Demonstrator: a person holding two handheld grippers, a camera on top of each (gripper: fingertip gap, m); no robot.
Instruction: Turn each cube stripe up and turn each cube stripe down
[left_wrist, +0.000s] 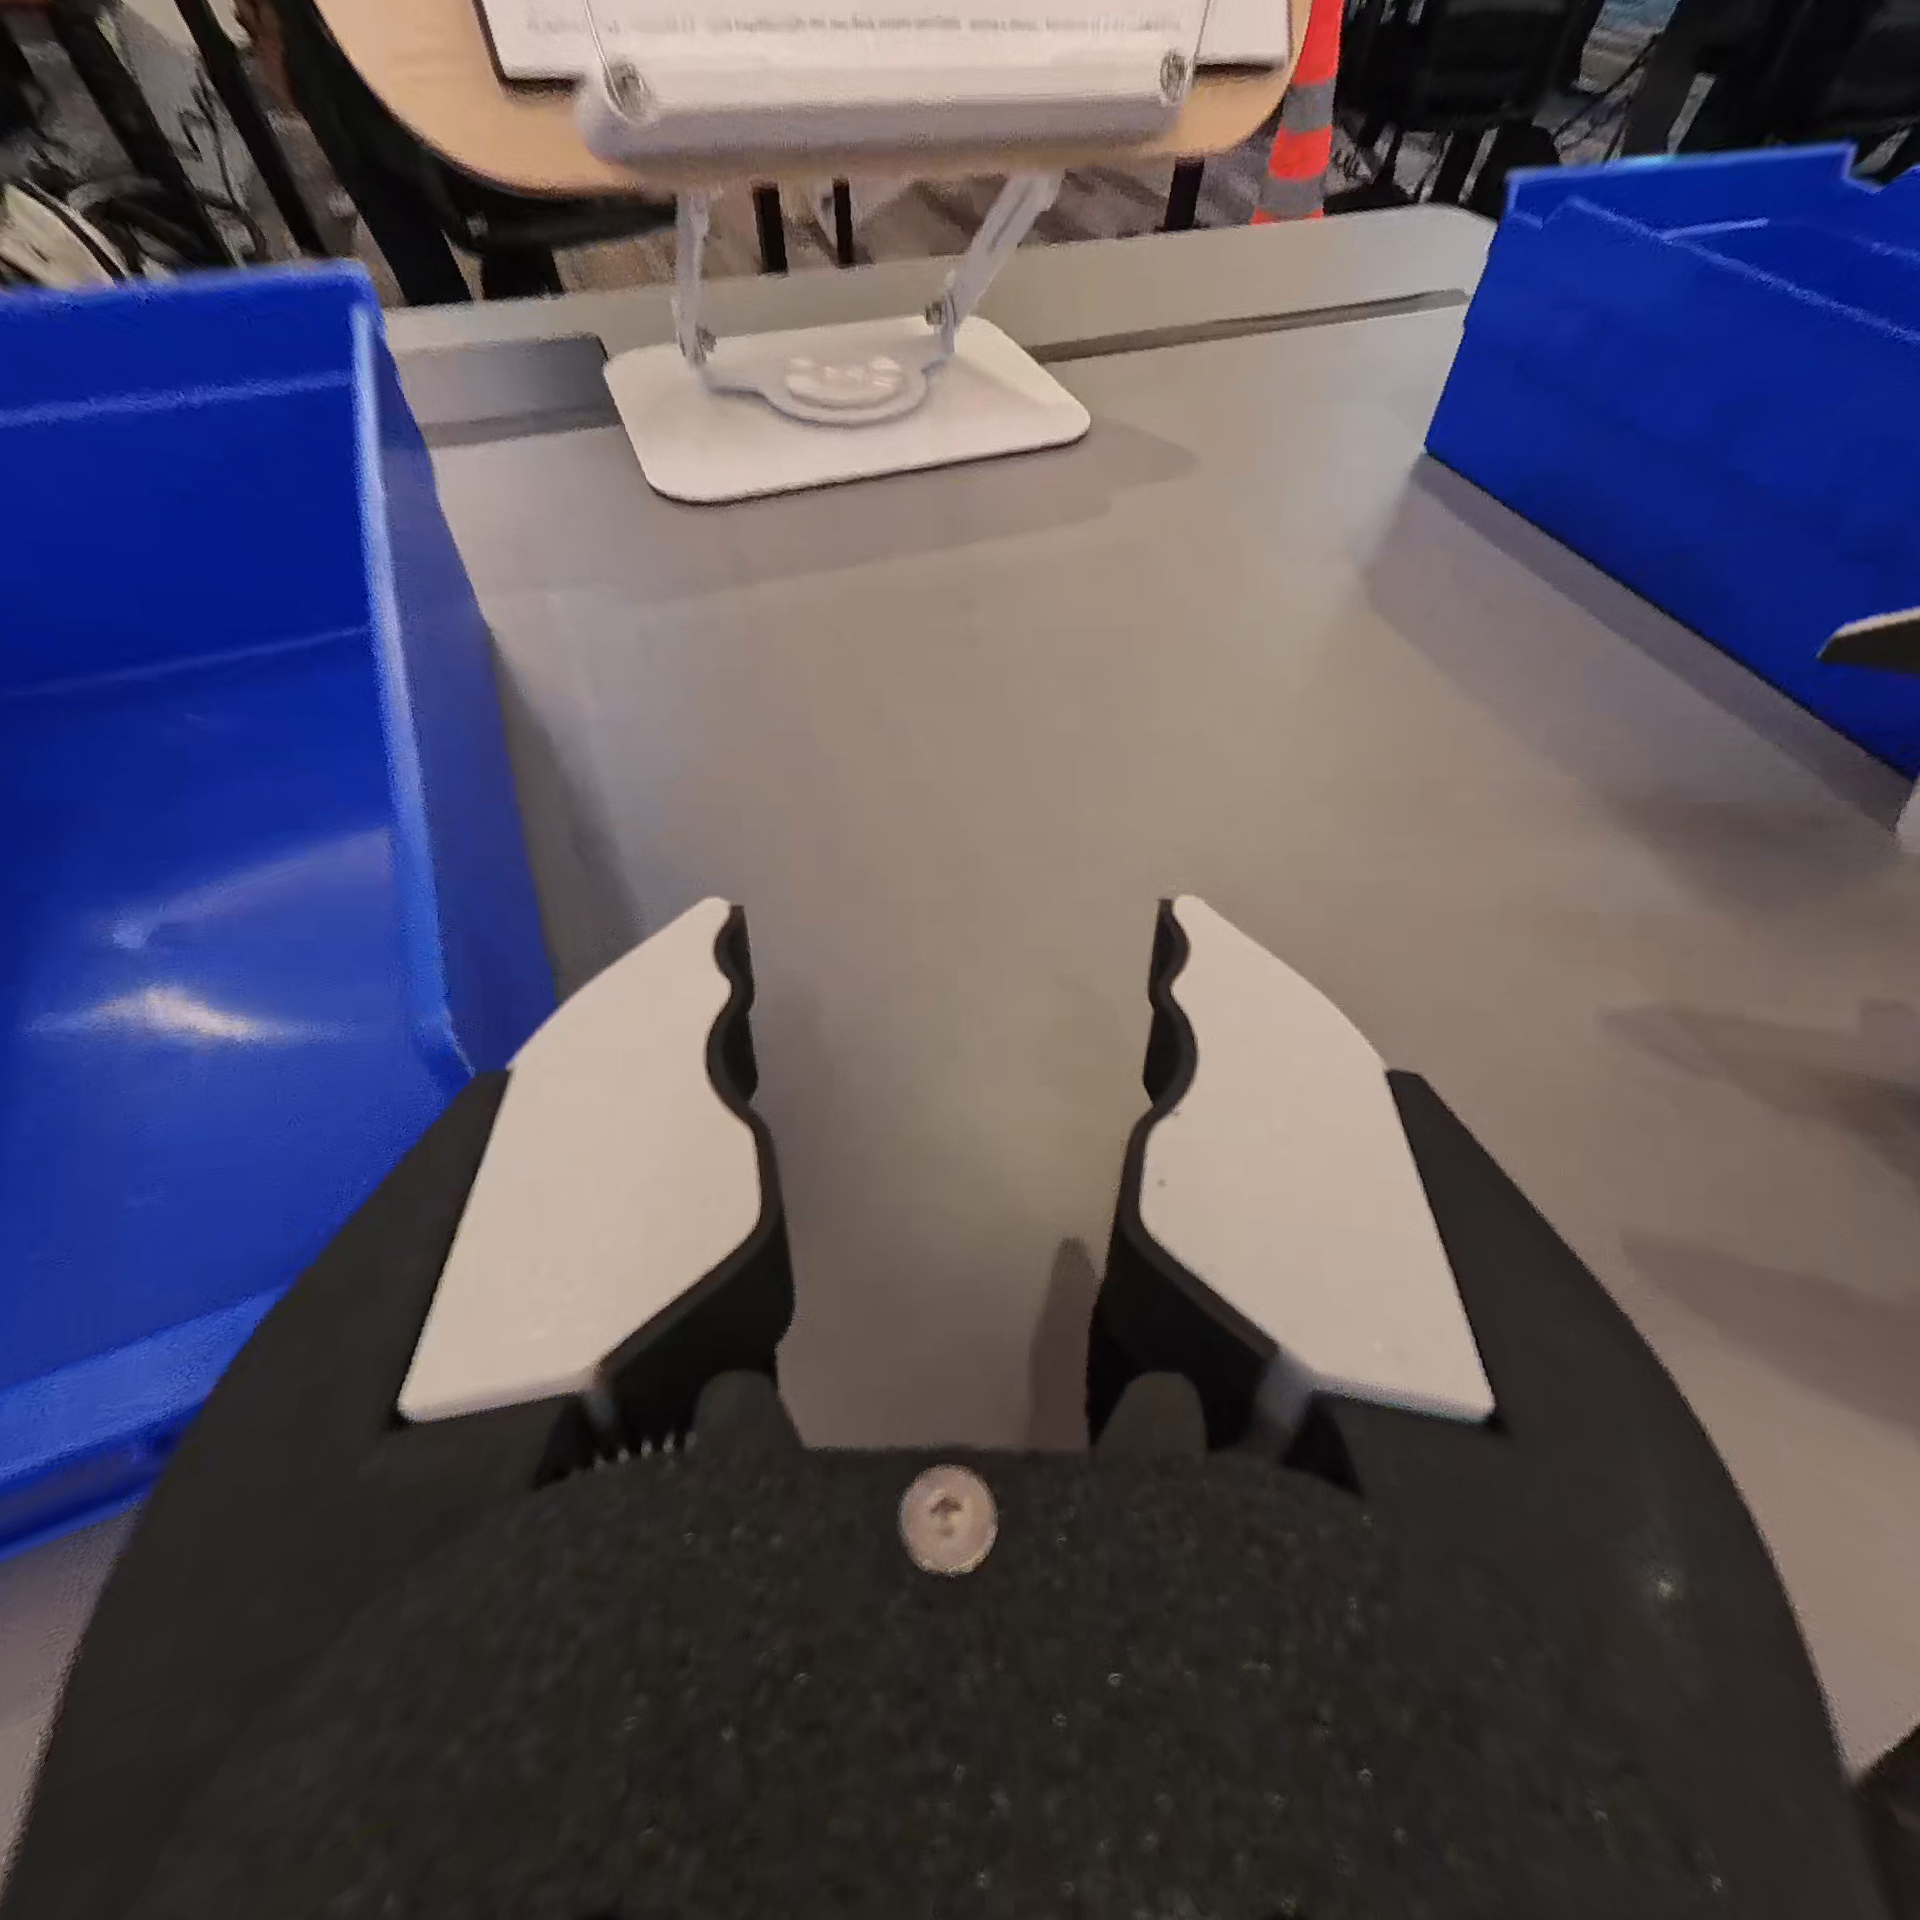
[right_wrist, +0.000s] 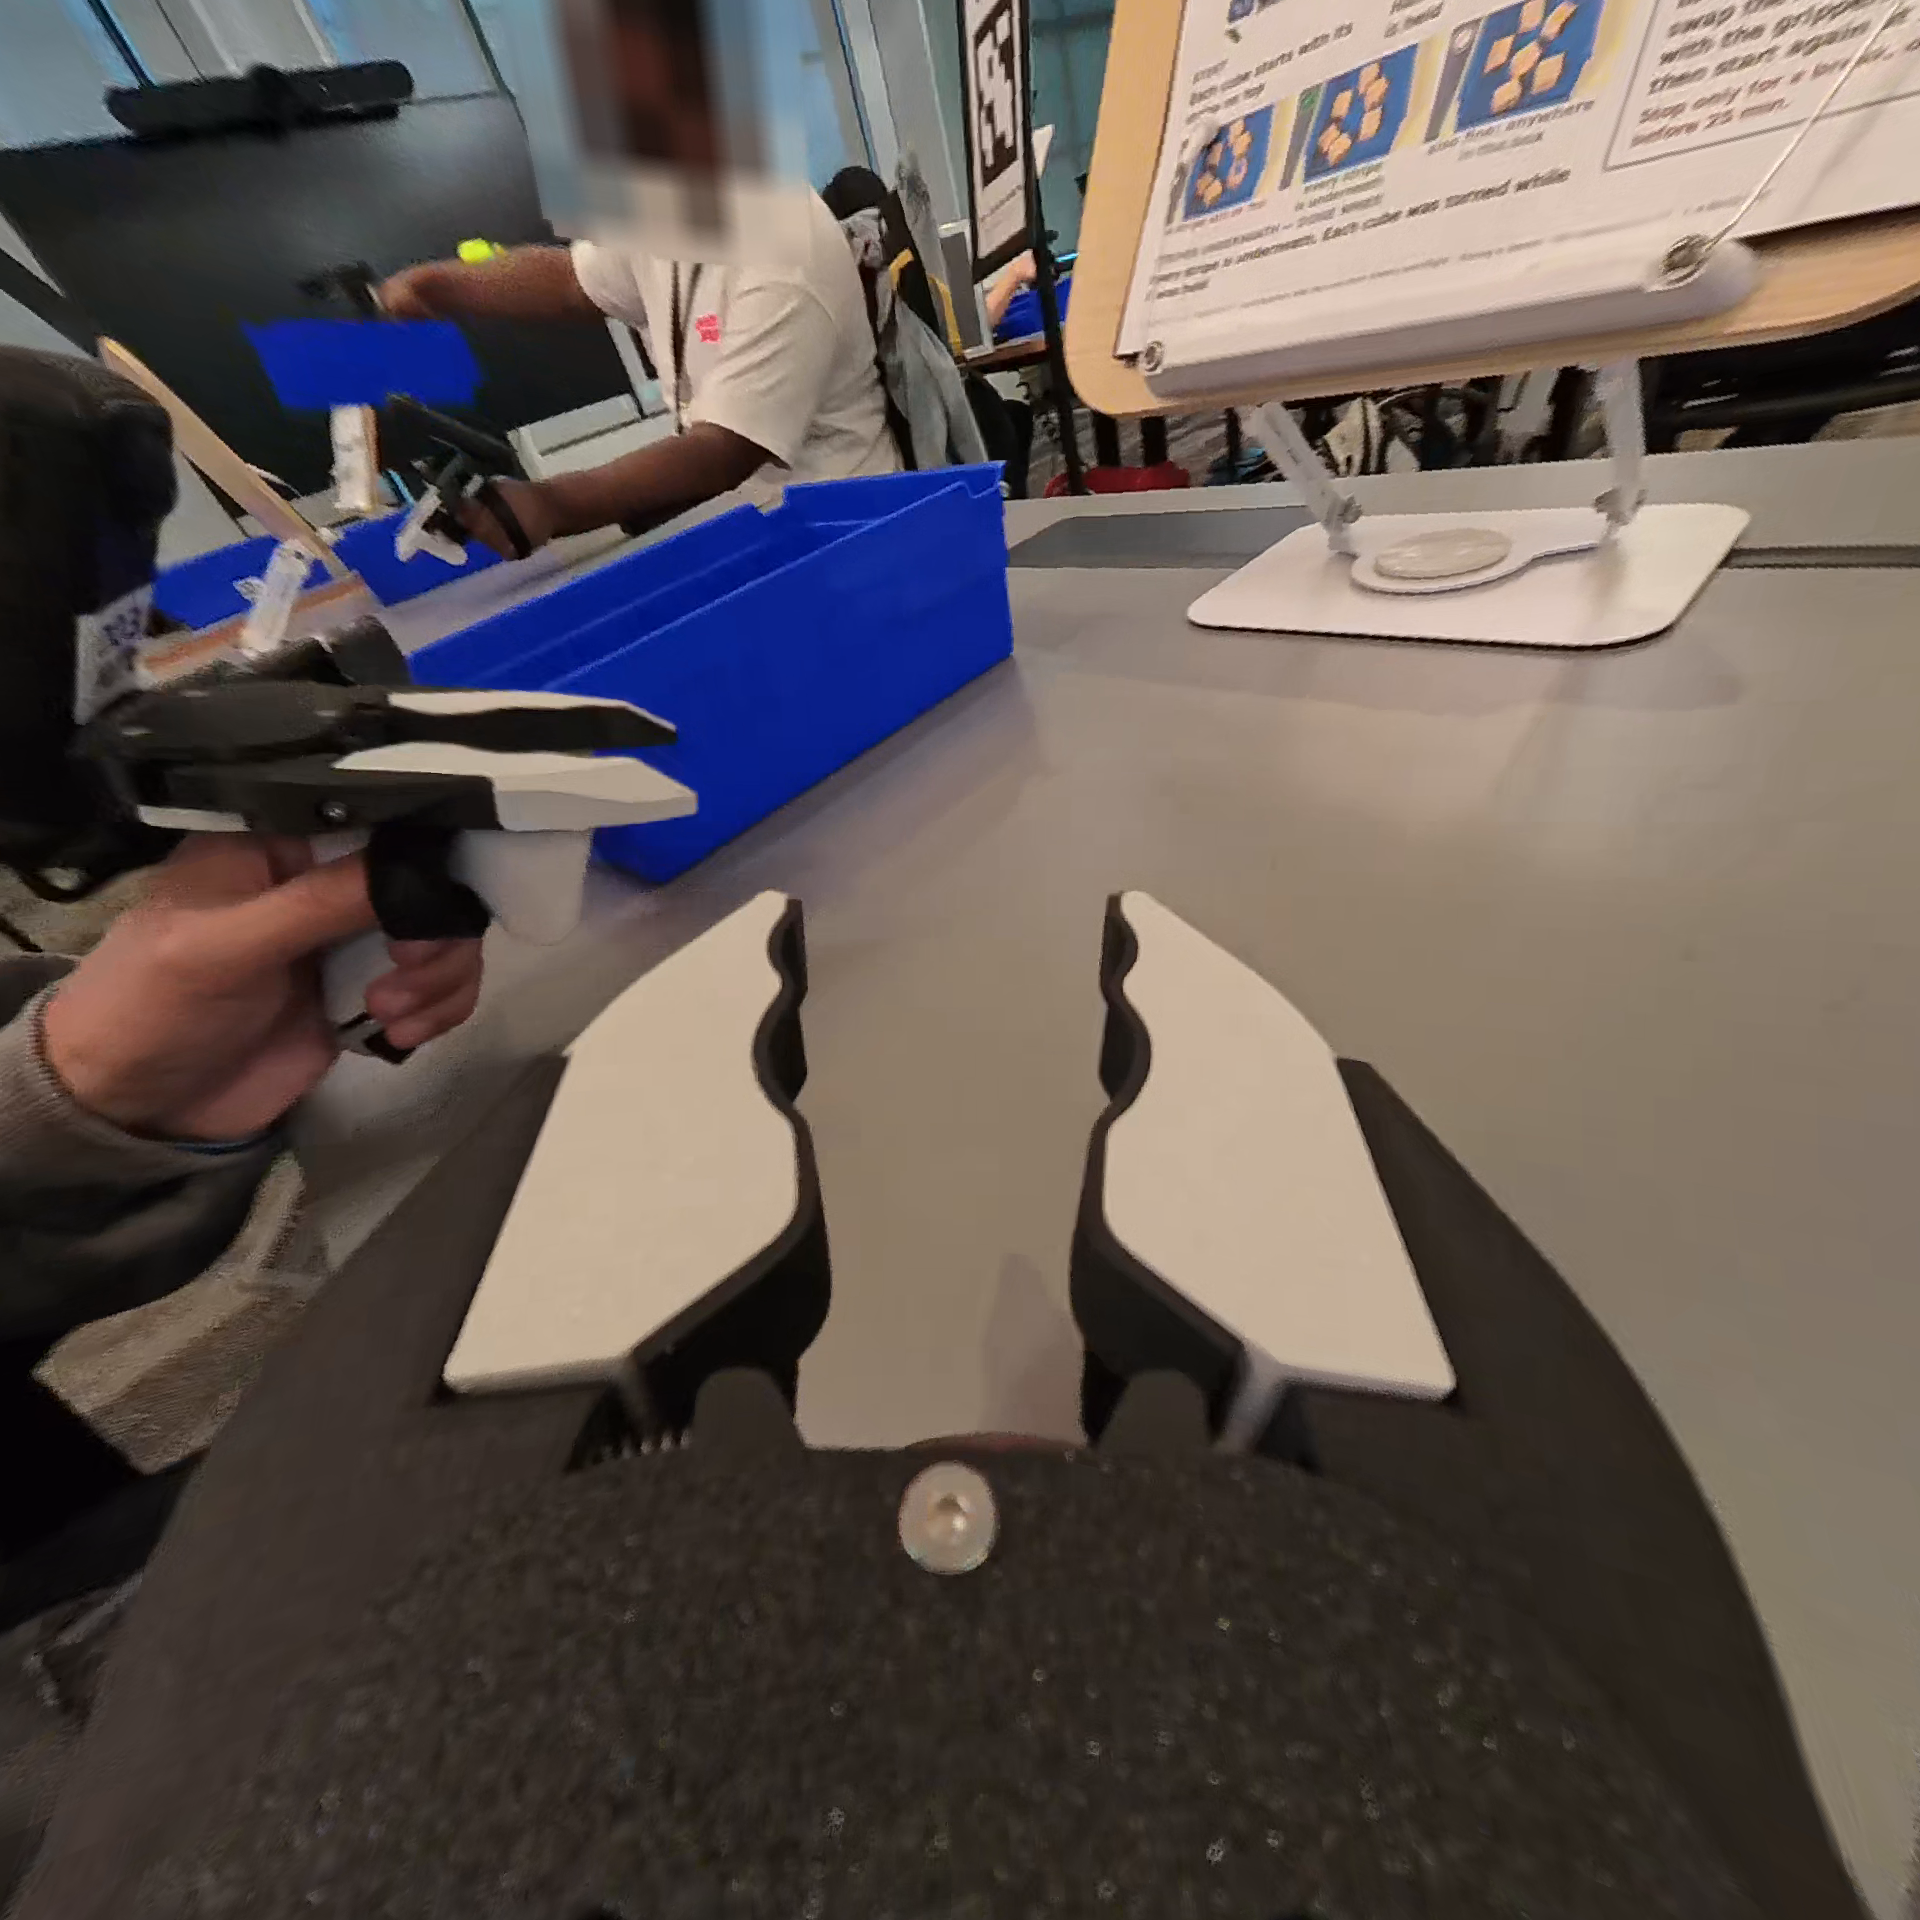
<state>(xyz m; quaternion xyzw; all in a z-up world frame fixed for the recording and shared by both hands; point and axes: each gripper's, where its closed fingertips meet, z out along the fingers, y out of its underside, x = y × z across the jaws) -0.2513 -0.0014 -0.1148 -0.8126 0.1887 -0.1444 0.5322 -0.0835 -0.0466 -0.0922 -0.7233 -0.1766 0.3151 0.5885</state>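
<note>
Grey table (left_wrist: 987, 727) under both claws, bare between them. Left blue bin (left_wrist: 208, 831) beside left gripper (left_wrist: 951, 925), visible floor empty; right blue bin (left_wrist: 1704, 436) farther off, contents hidden. White stand (right_wrist: 1455, 582) carrying printed instruction sheet. Left gripper and right gripper (right_wrist: 951, 920) spread apart, gripping nothing. No cubes seen; whereabouts cannot be told.
</note>
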